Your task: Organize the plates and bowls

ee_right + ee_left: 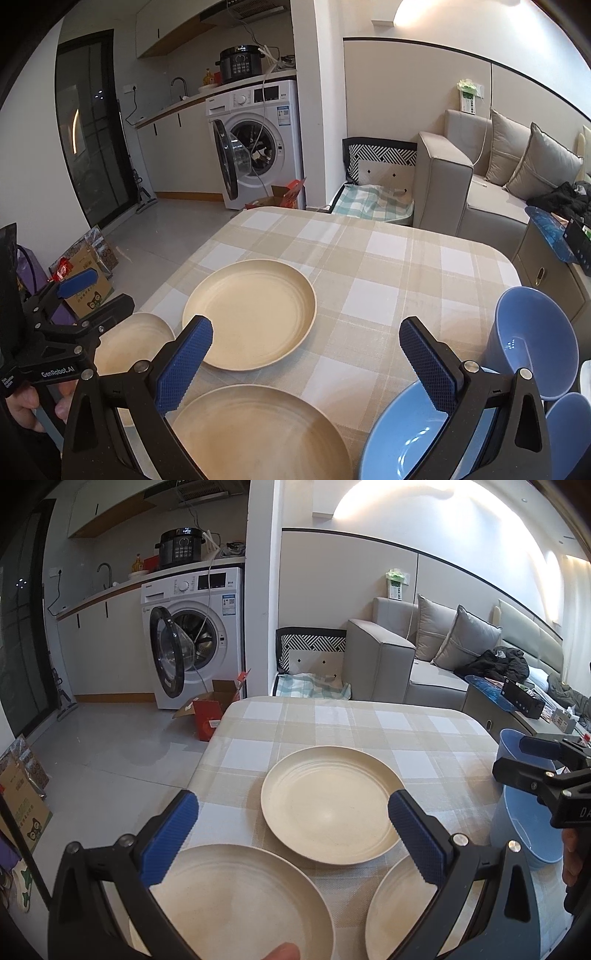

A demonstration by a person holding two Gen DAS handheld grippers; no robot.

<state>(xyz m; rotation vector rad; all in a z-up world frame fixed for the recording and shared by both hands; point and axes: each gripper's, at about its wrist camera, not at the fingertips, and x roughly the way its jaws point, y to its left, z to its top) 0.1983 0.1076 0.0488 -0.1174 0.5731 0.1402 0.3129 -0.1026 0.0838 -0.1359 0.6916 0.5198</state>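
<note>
Cream plates and blue bowls sit on my checked tablecloth (369,258). From the right wrist I count three plates: a far plate (251,314) mid-table, a near plate (258,432) at the near edge, and a left plate (129,343) partly behind my left gripper (83,295). That gripper hovers above the left plate with both jaws spread wide and nothing between them. My right gripper (306,363) is just as wide open and empty, poised over the gap between near plate and near bowl (399,443). A tall bowl (535,343) stands just beyond it at the right edge, and a third bowl (569,432) peeks in at the corner; whether those two touch I can't tell through the distortion. In the left wrist view, the far plate (328,805) lies between the pads (415,840).
</note>
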